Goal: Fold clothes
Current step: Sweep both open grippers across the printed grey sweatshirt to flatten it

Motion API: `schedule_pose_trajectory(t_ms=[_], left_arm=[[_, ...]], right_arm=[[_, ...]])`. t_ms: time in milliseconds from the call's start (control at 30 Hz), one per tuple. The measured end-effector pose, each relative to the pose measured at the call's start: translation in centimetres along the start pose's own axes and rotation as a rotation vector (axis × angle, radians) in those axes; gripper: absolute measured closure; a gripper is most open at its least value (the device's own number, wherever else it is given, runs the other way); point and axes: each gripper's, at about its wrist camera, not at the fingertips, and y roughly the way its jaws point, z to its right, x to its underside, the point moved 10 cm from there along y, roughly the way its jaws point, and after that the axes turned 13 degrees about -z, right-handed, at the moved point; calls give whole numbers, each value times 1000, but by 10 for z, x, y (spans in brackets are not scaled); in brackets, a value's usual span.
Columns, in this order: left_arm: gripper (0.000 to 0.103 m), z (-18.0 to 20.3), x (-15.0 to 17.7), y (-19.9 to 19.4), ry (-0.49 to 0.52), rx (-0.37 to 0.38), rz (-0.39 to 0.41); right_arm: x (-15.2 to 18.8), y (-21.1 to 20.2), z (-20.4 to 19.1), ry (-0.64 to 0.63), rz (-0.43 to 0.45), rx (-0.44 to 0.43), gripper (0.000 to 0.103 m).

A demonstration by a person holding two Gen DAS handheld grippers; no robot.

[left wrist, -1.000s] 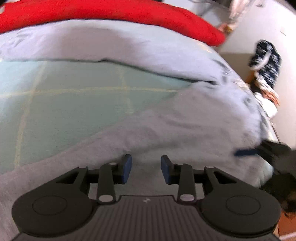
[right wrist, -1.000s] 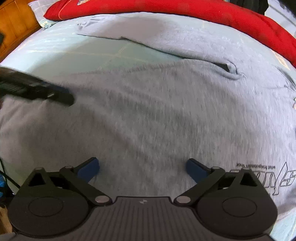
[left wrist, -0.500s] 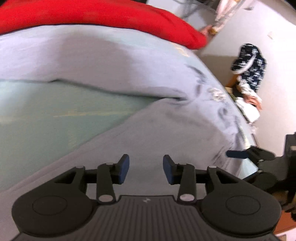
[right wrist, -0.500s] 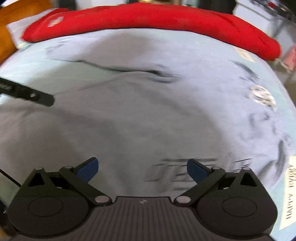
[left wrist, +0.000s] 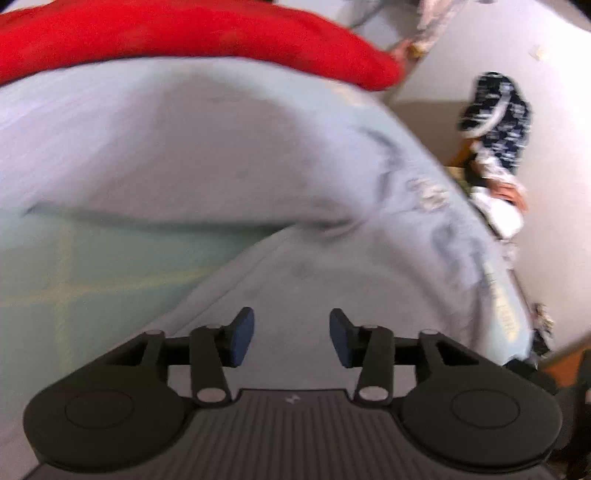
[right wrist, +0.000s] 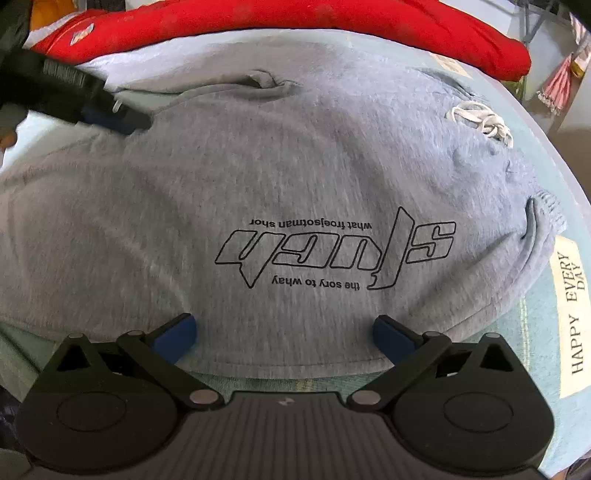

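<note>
The grey hoodie (right wrist: pixel 295 192) lies spread flat on the bed (right wrist: pixel 546 332), front up w/ black letters (right wrist: pixel 332 251) showing. Its hem is at 6 o'clock in the right view, just in front of the right gripper (right wrist: pixel 284 332). White strings (right wrist: pixel 480 120) sit at 2 o'clock. A red blanket (right wrist: pixel 295 22) runs along 12 o'clock, past the hoodie.

Right jaws stand wide apart, nothing b/w them. Left gripper (left wrist: pixel 291 338) has just been opening its jaws; they stand partly apart, nothing b/w them, hanging over grey cloth. In the right view it shows at 10 o'clock (right wrist: pixel 110 116), near the sleeve fold.

How it will feel, I think: soft, thick, floppy, not heavy. It won't break. It bends anywhere and sags if lifted by one spot, so two grips are better than one. Fuzzy cloth shouldn't slip much.

Where to grab: pinch an edge, not the flat middle. The hem at 6 o'clock is close and thick, good for the right one. For the left one, the sleeve edge (left wrist: pixel 207 221) at 9 o'clock in its own view looks easy to pinch.
</note>
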Motion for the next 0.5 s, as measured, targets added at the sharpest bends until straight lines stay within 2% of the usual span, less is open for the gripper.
schedule_pose_trajectory(t_ms=[133,167,233,267,367,433,500], left_arm=[[54,27,-28,35,38,54,7],[52,28,-34,44,35,47,13],[52,9,-42,55,-22,-46,32],[53,-1,-44,55,-51,-74,35],[56,-10,-39,47,-88,-91,-5],[57,-3,-37,35,-63,-99,-36],[55,14,-44,18,-12,-75,-14]], right_arm=[[11,-9,2,9,16,7,0],[11,-9,3,10,18,5,0],[12,-10,3,10,22,0,0],[12,-10,4,9,23,-2,0],[14,-12,4,-2,24,-9,0],[14,-12,4,-6,23,-13,0],[13,-12,4,-5,17,-15,0]])
